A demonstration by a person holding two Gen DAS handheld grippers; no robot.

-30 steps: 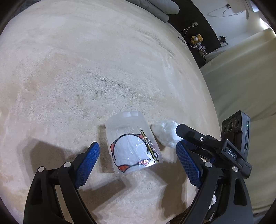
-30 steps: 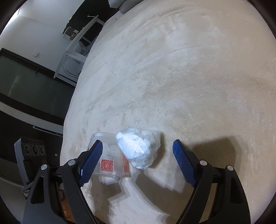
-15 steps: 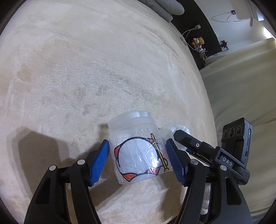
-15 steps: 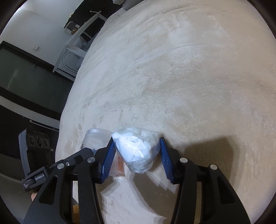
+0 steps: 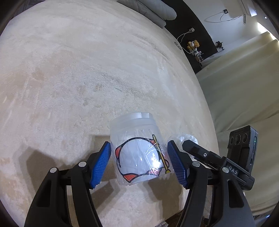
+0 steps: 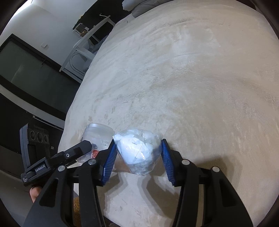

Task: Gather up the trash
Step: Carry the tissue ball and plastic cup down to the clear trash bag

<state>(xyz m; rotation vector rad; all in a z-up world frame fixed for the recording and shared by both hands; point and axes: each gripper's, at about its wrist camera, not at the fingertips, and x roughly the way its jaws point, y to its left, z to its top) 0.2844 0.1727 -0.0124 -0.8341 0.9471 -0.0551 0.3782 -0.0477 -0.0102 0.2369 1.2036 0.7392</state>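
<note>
A clear plastic cup (image 5: 137, 150) with a red, white and black print lies on its side on the beige carpet (image 5: 87, 69). My left gripper (image 5: 139, 157) is shut on the cup, blue pads against both sides. A crumpled wad of white tissue in clear plastic (image 6: 138, 151) lies just right of the cup. My right gripper (image 6: 138, 153) is shut on the wad. The cup also shows in the right wrist view (image 6: 97, 136), behind the left gripper's finger. The wad shows partly in the left wrist view (image 5: 184, 138).
A cream sofa (image 5: 244, 87) stands to the right of the carpet. Grey cushions (image 5: 150, 8) lie at the far edge. A white rack (image 6: 83, 52) and a dark window wall (image 6: 26, 73) stand to the left. Cables and a small toy (image 5: 193, 44) lie far off.
Both grippers have closed from wide open: the left onto the cup, the right onto the tissue wad. Both have come slightly nearer the items.
</note>
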